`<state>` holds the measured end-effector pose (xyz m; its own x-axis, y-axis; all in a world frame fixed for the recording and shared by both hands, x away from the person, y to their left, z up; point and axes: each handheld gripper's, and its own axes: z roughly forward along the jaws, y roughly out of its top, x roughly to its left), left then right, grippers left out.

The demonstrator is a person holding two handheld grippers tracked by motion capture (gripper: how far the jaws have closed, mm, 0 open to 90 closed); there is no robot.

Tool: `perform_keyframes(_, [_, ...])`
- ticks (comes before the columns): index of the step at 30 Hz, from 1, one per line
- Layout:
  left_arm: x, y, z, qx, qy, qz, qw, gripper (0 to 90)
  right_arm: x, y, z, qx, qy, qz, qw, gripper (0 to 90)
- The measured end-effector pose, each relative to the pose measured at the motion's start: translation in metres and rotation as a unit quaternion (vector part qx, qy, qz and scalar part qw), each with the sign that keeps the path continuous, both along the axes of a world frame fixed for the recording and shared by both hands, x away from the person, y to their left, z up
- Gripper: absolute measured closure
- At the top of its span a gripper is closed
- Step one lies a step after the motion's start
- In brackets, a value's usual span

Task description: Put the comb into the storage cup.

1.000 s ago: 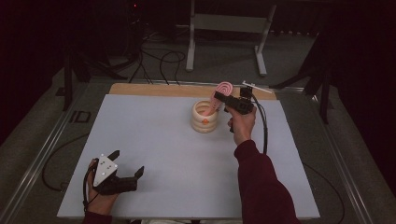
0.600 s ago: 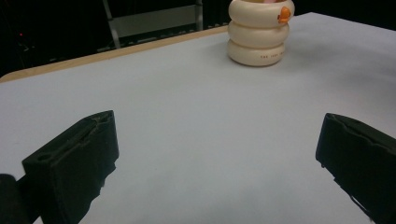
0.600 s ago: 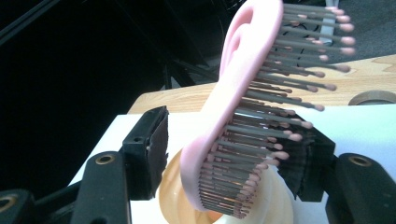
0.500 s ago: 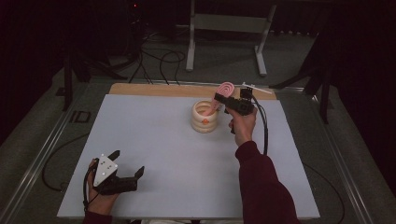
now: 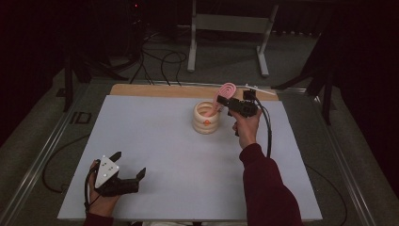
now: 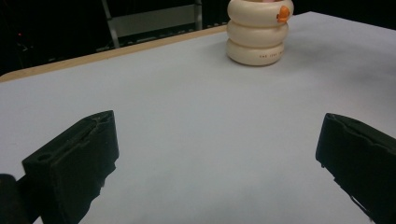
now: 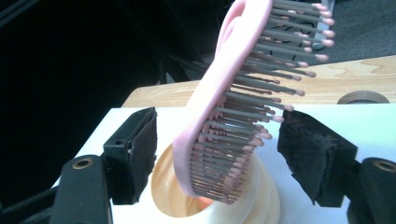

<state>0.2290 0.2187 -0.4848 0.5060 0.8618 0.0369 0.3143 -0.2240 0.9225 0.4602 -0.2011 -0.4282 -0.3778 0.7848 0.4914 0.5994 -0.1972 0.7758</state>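
A pink hairbrush (image 7: 219,107) is seen standing tilted in a cream holder (image 5: 206,117), its lower end inside the holder's round mouth. The brush body is smooth and curved, with a looped top; rows of thin grey bristles, each tipped with a small pink bead, stick out from one face. The holder is glossy and ribbed, shaped like three stacked rings, with a small orange mark on its side, and stands toward the far side of a pale, matte surface (image 5: 155,141) edged with light wood. The right gripper (image 7: 219,156) has just been opening: its black foam-padded jaws stand either side of the brush without pressing on it. The left gripper (image 6: 217,163) is held wide, with nothing between its jaws, low over the near left part of the surface.
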Motion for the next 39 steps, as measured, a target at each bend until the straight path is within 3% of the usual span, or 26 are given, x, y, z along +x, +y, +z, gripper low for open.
perform_keyframes(13, [0.000, 0.000, 0.000, 0.000, 0.000, 0.000, 1.0000, 0.0, -0.008, -0.004, 0.000, -0.034, -0.003, 0.007, 0.9994, 16.9])
perform_keyframes(17, [0.000, 0.000, 0.000, -0.001, 0.000, 0.000, 1.0000, 0.0, -0.013, -0.007, -0.002, -0.061, -0.009, 0.018, 0.9979, 11.5])
perform_keyframes(27, [0.001, 0.000, 0.000, 0.000, 0.002, 0.002, 1.0000, 0.0, -0.030, -0.016, -0.008, -0.108, -0.017, 0.025, 0.9937, 9.0])
perform_keyframes(39, [0.004, 0.001, -0.001, 0.002, 0.013, 0.009, 0.9999, 0.0, -0.054, -0.022, -0.023, -0.165, -0.025, 0.038, 0.9852, 8.2])
